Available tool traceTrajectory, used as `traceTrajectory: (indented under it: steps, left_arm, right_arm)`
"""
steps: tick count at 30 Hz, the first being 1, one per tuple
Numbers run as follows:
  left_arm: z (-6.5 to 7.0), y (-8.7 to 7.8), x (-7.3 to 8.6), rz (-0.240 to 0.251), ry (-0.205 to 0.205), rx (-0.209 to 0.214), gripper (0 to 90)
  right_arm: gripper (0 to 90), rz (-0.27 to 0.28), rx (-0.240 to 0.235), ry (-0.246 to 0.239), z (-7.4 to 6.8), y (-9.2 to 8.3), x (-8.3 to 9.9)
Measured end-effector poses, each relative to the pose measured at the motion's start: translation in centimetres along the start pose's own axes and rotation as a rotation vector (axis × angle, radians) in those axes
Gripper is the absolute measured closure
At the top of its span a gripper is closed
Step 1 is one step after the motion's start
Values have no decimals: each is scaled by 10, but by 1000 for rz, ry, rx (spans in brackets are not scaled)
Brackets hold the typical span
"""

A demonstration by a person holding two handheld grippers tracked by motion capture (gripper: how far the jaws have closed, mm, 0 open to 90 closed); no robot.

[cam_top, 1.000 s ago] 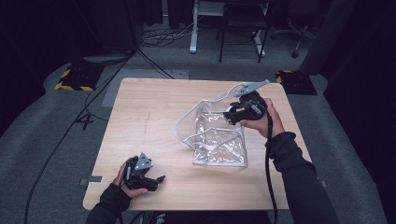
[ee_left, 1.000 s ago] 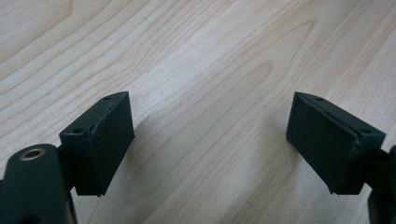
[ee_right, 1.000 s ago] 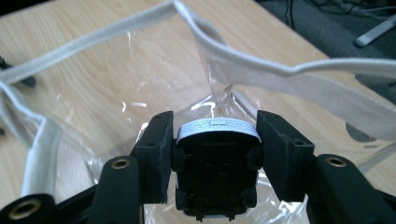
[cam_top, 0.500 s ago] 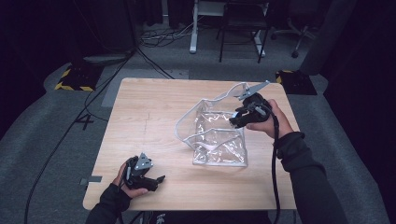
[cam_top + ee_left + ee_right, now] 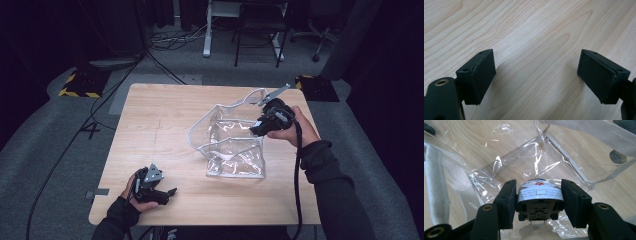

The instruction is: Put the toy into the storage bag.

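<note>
The right gripper (image 5: 256, 128) is clenching a small white toy vehicle (image 5: 540, 192) between its black pads, one pad pressing on each side of it, and is holding it over the open mouth of a clear plastic bag (image 5: 234, 150). In the right gripper view the toy is showing a red mark on its top and a grey underside, with the bag's crinkled film and white webbing strap (image 5: 435, 187) lying beyond it. The bag is sitting on the wooden table (image 5: 160, 125), right of centre. The left gripper (image 5: 169, 192) is resting near the table's front left edge, well apart from the bag, its jaws standing wide and gripping nothing over bare wood.
</note>
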State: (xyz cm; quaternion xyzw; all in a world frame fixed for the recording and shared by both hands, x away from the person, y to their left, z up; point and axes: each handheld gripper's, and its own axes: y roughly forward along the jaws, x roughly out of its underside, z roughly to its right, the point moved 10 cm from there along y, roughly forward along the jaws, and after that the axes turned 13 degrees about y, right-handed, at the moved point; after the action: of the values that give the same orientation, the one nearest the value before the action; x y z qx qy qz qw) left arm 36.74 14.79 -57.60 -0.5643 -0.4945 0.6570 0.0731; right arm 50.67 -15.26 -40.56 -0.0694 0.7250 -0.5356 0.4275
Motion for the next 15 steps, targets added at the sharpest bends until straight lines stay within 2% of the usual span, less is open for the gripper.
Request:
traceTrajectory:
  steps: [8, 15]
  left_arm:
    - [0, 0, 0, 1, 0, 1, 153]
    - [0, 0, 0, 0, 0, 0, 153]
  right_arm:
    - [484, -7, 12, 5, 2, -2, 2]
    - [481, 23, 8, 4, 0, -1, 0]
